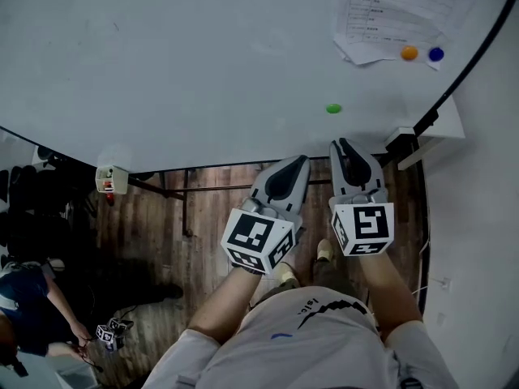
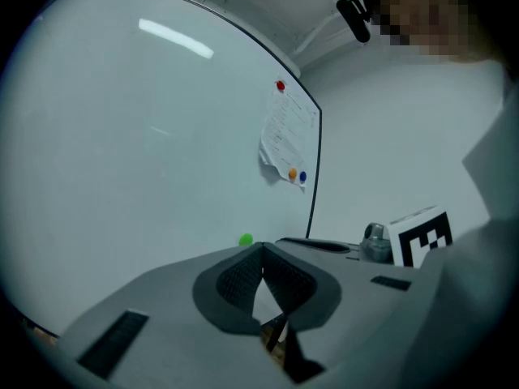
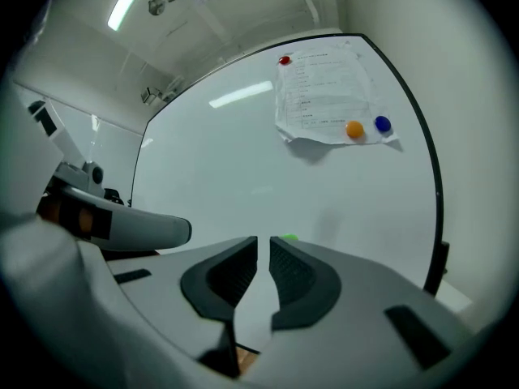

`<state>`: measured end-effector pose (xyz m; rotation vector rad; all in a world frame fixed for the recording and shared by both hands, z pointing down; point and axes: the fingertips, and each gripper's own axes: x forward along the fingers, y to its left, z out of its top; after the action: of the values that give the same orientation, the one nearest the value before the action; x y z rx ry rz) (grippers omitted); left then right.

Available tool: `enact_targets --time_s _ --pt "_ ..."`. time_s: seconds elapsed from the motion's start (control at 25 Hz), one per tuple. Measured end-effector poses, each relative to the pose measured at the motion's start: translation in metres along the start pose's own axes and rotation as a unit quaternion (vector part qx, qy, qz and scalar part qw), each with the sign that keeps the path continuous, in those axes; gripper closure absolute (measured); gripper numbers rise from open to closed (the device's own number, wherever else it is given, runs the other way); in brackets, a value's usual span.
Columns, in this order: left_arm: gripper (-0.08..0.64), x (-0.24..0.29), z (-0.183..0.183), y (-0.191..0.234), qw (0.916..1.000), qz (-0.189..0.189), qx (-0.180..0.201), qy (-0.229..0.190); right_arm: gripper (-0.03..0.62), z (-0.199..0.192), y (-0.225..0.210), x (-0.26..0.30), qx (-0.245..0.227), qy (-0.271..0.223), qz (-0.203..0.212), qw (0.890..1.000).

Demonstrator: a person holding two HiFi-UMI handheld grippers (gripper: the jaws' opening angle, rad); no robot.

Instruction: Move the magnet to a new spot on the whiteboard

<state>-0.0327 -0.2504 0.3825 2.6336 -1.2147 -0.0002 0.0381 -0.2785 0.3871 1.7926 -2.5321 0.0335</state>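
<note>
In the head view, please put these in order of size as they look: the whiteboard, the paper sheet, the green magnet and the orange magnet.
1. whiteboard, by far the largest
2. paper sheet
3. green magnet and orange magnet: they look about alike, so I do not rank them.

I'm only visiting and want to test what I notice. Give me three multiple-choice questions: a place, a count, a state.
1. Where is the green magnet?
A on the paper
B on bare whiteboard, apart from the paper
C between a gripper's jaws

2. How many magnets sit on the paper?
A one
B two
C three

3. The right gripper has its jaws:
A clamped on a magnet
B slightly apart, with nothing between them
C gripping the paper

Answers:
1 B, it sits alone on the board.
2 C, a red magnet, an orange magnet and a blue magnet.
3 B, a narrow empty gap shows.
</note>
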Motion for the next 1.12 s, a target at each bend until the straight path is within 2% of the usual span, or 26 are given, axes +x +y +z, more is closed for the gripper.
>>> enact_targets --time_s 0.16,0.44,0.76,1.12 --pt "0.549 -0.015 -0.002 -0.014 1.0 -0.007 -0.001 -0.003 0.556 0.0 0.015 -0.024 0.023 0.007 0.029 0.999" --pt "0.549 -0.041 -0.005 -0.038 0.9997 -0.023 0.001 -0.006 0.57 -0.003 0.033 -0.059 0.055 0.011 0.051 0.997" --pt "0.549 -0.068 -0.001 -0.058 0.9991 -0.039 0.004 -0.013 0.578 0.005 0.055 -0.091 0.068 0.008 0.059 0.996" --pt "0.549 -0.084 0.005 -0.063 0.9989 -0.043 0.003 -0.021 0.578 0.012 0.076 -0.106 0.056 0.006 0.071 0.996"
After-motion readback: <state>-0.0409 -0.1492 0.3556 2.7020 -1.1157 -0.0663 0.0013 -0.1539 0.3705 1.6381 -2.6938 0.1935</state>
